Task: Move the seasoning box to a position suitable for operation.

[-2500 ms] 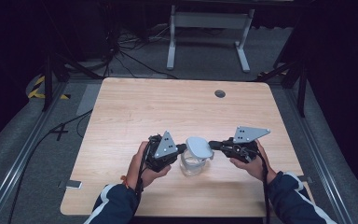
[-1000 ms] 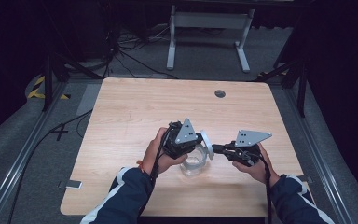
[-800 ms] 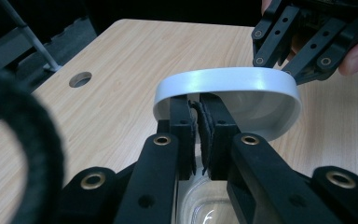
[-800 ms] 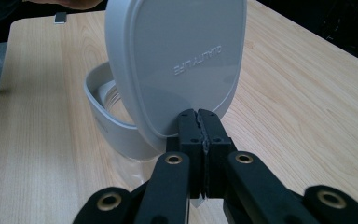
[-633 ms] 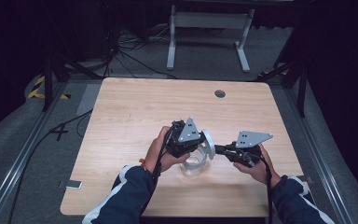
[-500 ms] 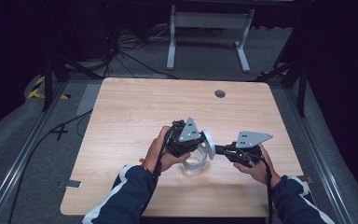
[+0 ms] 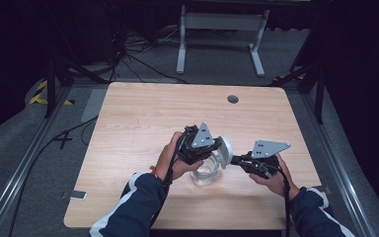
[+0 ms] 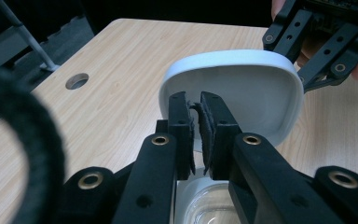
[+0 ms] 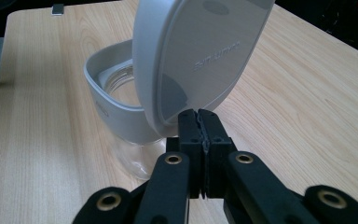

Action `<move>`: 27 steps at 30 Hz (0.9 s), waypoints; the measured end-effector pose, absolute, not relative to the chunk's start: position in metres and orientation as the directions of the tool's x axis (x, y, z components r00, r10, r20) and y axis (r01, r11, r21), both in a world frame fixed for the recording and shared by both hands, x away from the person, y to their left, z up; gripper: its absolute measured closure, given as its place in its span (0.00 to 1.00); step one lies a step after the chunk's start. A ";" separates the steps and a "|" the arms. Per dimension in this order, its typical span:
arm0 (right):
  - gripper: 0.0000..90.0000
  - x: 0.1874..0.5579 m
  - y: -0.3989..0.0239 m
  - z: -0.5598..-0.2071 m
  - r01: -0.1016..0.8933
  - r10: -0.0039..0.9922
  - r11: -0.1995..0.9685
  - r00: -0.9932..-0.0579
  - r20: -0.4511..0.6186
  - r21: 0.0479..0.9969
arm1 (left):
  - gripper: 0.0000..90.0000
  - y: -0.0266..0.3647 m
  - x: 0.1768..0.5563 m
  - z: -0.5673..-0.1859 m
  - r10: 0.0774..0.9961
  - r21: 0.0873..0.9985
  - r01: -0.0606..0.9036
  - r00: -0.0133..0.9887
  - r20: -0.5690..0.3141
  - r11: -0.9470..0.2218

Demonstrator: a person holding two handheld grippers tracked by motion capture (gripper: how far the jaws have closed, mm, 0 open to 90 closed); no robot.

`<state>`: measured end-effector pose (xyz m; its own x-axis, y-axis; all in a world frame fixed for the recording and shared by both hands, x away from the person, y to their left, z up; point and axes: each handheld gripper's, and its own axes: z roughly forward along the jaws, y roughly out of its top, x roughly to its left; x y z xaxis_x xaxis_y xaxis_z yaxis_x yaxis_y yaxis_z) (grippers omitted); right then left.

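Wooden worktop (image 7: 143, 118) mid-front carries a glass jar (image 9: 135, 154) w/ hinged grey lid (image 8: 242, 88) tipped up, pinched by nearly shut left gripper (image 8: 195, 112) and fully shut right gripper (image 9: 199, 122) at its edge; lid is best swung slowly, jar kept steady.

A pale wooden worktop (image 7: 143, 123) with rounded corners carries the scene. Near its far edge, right of the middle, is a round dark hole (image 7: 233, 99). A clear glass jar (image 7: 206, 174) with a grey collar stands on the wood towards the near edge, right of the middle. A small pale tag (image 7: 74, 195) sits at the near left corner.
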<state>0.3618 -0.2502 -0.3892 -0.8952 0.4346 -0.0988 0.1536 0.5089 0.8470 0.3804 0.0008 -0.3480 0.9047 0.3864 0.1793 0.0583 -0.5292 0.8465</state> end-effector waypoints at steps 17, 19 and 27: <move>0.99 0.357 -0.253 -0.401 0.178 0.428 0.560 -0.899 -0.098 0.809 | 0.88 0.064 0.380 -0.361 0.495 0.862 0.136 0.857 0.145 -0.489; 0.99 0.356 -0.252 -0.403 0.185 0.427 0.564 -0.900 -0.092 0.805 | 0.89 0.070 0.379 -0.364 0.505 0.860 0.154 0.853 0.134 -0.487; 1.00 0.353 -0.249 -0.412 0.188 0.391 0.591 -0.917 -0.075 0.784 | 0.99 0.093 0.384 -0.386 0.533 0.833 0.206 0.837 0.121 -0.513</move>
